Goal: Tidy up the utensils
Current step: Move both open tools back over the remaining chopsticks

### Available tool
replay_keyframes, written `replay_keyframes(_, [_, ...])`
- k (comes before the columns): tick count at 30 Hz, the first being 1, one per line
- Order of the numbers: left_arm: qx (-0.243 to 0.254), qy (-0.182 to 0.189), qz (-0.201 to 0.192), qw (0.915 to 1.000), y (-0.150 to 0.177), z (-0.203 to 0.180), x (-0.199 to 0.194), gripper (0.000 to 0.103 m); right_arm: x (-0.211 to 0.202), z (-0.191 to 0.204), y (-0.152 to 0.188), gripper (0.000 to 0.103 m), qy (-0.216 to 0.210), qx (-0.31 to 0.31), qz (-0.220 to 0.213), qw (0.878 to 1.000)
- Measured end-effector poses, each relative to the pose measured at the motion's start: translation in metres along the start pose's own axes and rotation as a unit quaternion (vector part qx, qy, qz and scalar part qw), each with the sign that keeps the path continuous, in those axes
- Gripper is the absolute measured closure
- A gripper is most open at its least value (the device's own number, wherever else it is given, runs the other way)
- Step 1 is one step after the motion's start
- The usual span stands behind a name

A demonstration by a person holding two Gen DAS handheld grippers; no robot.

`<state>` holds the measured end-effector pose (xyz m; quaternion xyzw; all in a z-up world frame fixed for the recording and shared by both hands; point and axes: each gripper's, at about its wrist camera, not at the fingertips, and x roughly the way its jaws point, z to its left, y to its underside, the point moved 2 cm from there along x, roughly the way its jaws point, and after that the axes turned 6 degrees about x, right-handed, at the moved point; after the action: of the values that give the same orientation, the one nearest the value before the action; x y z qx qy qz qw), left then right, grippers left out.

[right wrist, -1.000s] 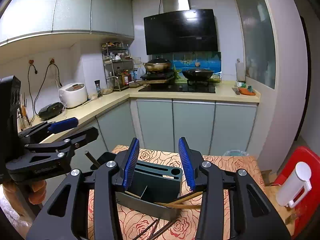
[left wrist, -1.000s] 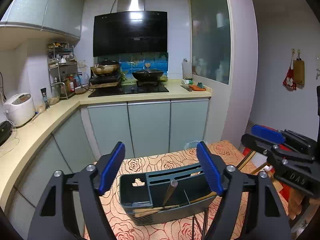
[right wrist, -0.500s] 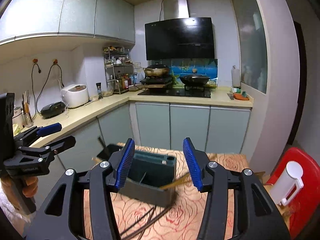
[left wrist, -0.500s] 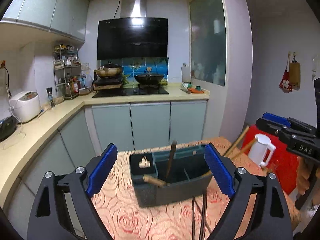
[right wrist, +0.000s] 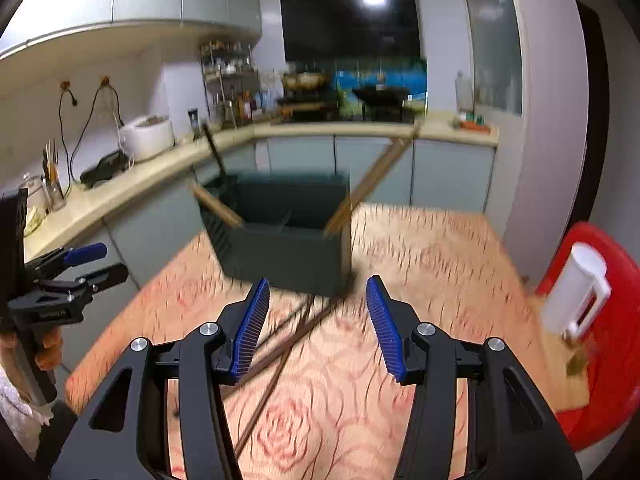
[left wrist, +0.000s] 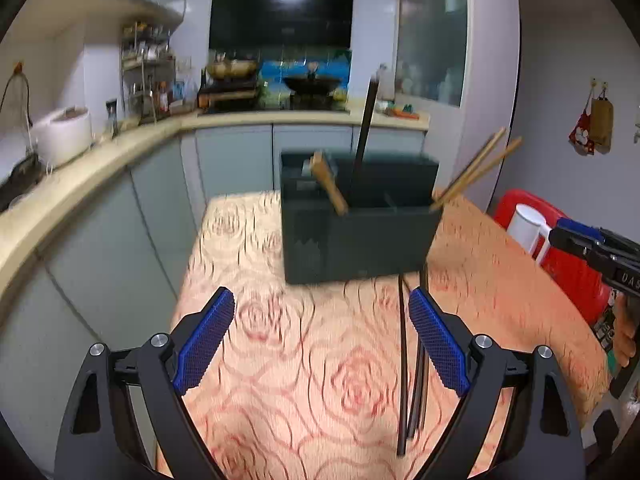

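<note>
Holder farther; "DA" on right gripper

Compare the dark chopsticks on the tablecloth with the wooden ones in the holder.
The dark chopsticks lie flat on the tablecloth; the wooden chopsticks lean out of the utensil holder. The dark ones look near black, the wooden ones tan. Both are long, thin sticks.

Blurred dark chopsticks (near ends hidden behind left hand-held gripper)
</note>
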<state>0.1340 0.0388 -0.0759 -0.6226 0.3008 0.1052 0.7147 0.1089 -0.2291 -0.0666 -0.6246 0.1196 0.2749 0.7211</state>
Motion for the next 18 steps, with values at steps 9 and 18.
replay_keyframes(9, [0.004,-0.011,0.048,0.9988,0.065,-0.009,0.007,0.017,0.007,0.007,0.067,0.054,0.006,-0.002,0.052,0.999])
replay_keyframes(18, [0.025,0.013,0.068,0.9973,0.103,-0.033,0.005,0.017,0.010,0.019,0.114,0.054,0.002,-0.012,0.078,0.997])
